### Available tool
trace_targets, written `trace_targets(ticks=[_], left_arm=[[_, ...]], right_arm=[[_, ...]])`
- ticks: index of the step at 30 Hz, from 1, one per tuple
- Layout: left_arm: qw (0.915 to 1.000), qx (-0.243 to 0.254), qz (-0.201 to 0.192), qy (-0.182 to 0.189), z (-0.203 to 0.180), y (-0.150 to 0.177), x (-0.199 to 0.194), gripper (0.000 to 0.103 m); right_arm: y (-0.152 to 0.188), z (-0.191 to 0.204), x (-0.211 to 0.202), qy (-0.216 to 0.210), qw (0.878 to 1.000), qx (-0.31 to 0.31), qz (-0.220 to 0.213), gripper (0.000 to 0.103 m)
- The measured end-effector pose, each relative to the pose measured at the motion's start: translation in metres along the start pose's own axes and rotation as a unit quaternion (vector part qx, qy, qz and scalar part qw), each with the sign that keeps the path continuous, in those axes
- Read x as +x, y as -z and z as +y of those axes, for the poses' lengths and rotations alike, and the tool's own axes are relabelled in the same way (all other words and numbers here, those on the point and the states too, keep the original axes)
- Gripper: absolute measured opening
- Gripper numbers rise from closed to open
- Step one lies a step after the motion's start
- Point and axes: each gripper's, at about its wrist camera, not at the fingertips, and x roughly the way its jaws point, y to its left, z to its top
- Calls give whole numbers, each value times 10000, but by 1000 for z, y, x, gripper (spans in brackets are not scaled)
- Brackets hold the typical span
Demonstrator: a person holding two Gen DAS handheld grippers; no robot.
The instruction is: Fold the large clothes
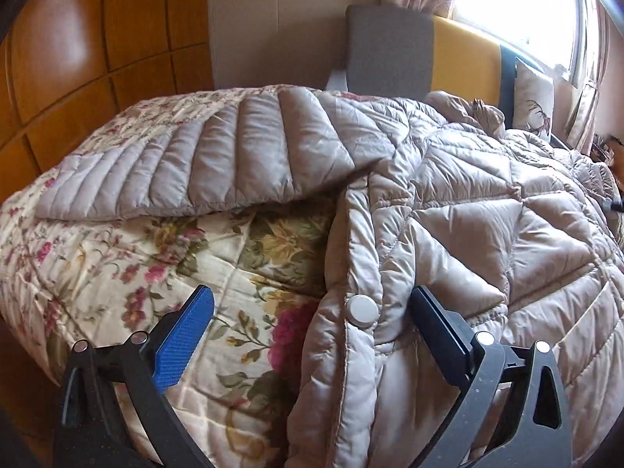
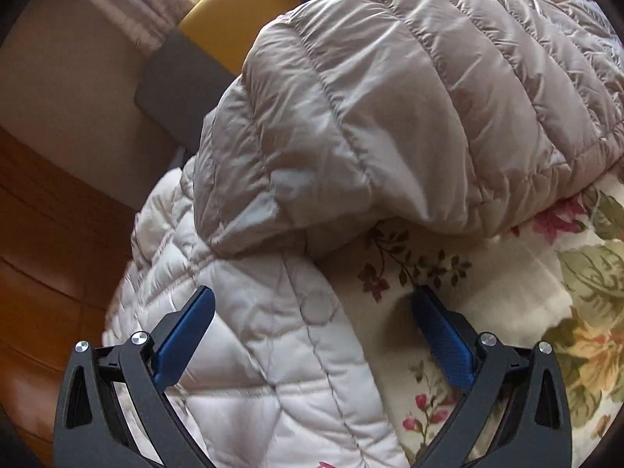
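A beige quilted puffer jacket [image 1: 487, 214] lies spread on a bed with a floral bedspread [image 1: 136, 265]. One sleeve [image 1: 218, 156] stretches out flat to the left. My left gripper [image 1: 312, 292] is open wide, its blue pads standing either side of the jacket's front edge, close to a silver snap button [image 1: 360, 308]. In the right wrist view the jacket's body [image 2: 253, 351] fills the lower left and a sleeve [image 2: 390, 97] lies across the top. My right gripper [image 2: 314, 292] is open over the jacket's edge, one pad above the fabric, the other above the floral bedspread [image 2: 507, 312]. Neither gripper holds anything.
A headboard with a yellow panel [image 1: 464, 58] and a grey panel [image 1: 390, 46] stands behind the bed, with a pillow [image 1: 532, 97] against it. Glossy wooden panelling [image 1: 78, 58] rises at the left. A bright curtained window [image 1: 518, 0] is at the back right. Wooden floor [image 2: 46, 273] shows beside the bed.
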Motion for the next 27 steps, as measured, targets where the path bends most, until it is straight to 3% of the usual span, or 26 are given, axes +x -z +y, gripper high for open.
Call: trace_targets(ticks=[1, 3, 5, 7, 11, 14, 16, 19, 21, 23, 25, 27], left_arm=[[9999, -80, 52, 62, 2, 3, 3, 100], [9992, -315, 107, 209, 5, 9, 5, 100], [9984, -450, 114, 312, 2, 10, 6, 100], [9985, -394, 149, 343, -8, 9, 7, 100], [9974, -372, 202, 591, -33, 8, 12, 99], [9966, -282, 204, 747, -52, 5, 19, 99], [9980, -187, 138, 592, -58, 5, 22, 99], [9973, -255, 149, 674, -52, 4, 22, 99], [9951, -396, 257, 870, -40, 2, 15, 99], [9922, -638, 317, 1021, -24, -6, 8, 99], [9904, -991, 128, 959, -3, -16, -2, 99], [9880, -1304, -24, 830, 14, -22, -8, 99]], right_arm=[[-5, 3, 5, -22, 10000, -78, 38, 96], [-13, 12, 15, -22, 9996, -287, 51, 74], [-21, 17, 23, 69, 9988, -484, 60, 33], [-30, 17, 17, 204, 9983, -500, -214, 13], [-44, 19, -16, 667, 9898, -824, -948, 5], [-41, 14, -15, 1090, 9852, -940, -930, 5], [-37, 2, -6, 1164, 9878, -790, -670, 6], [-29, 0, -8, 1247, 9881, -716, -540, 17], [-23, 14, -22, 1674, 9784, -1022, -653, 34], [-11, 35, -43, 1942, 9651, -1460, -978, 64], [12, 63, -66, 1889, 9504, -2028, -1415, 80], [30, 87, -67, 1616, 9404, -2581, -1512, 90]])
